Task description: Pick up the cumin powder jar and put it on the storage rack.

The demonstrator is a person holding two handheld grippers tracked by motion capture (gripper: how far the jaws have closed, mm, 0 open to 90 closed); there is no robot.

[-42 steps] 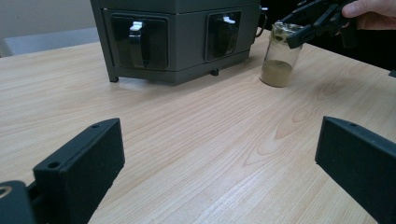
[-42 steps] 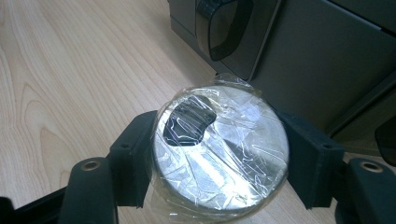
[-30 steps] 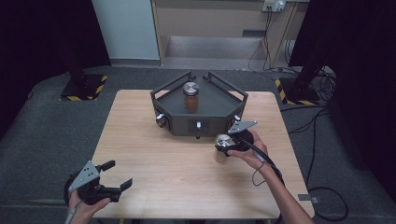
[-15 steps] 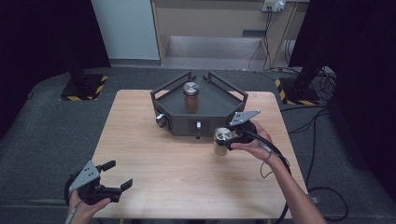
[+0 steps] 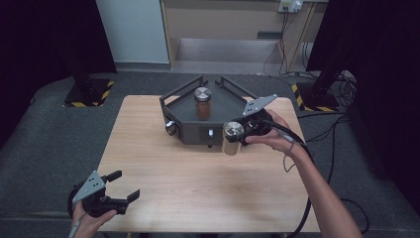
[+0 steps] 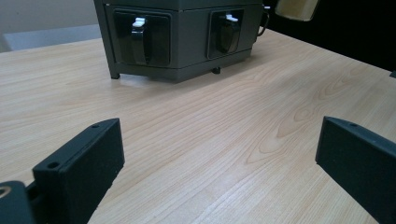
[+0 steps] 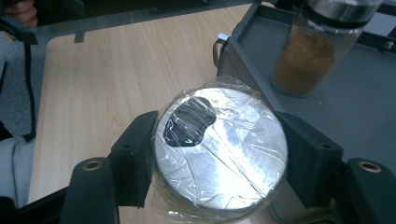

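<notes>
While the tabletop (image 5: pixel 198 173) carries the dark tray (image 5: pixel 190 126) w/ a spice jar (image 5: pixel 202 102), we see the right claw (image 5: pixel 236 133) pinching a silver-lidded jar (image 5: pixel 232 139) in the air by the tray's front-right corner; left claw (image 5: pixel 120 187) spread, near tabletop's front-left edge.

Light wooden tabletop (image 5: pixel 198 183) being occupied at far middle by dark angular tray-stand (image 5: pixel 190 130); brown-filled jar (image 5: pixel 202 103) being carried inside stand, not on wood.

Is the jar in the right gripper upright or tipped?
Upright: the jar hangs lid-up in the right gripper, above the table.
</notes>
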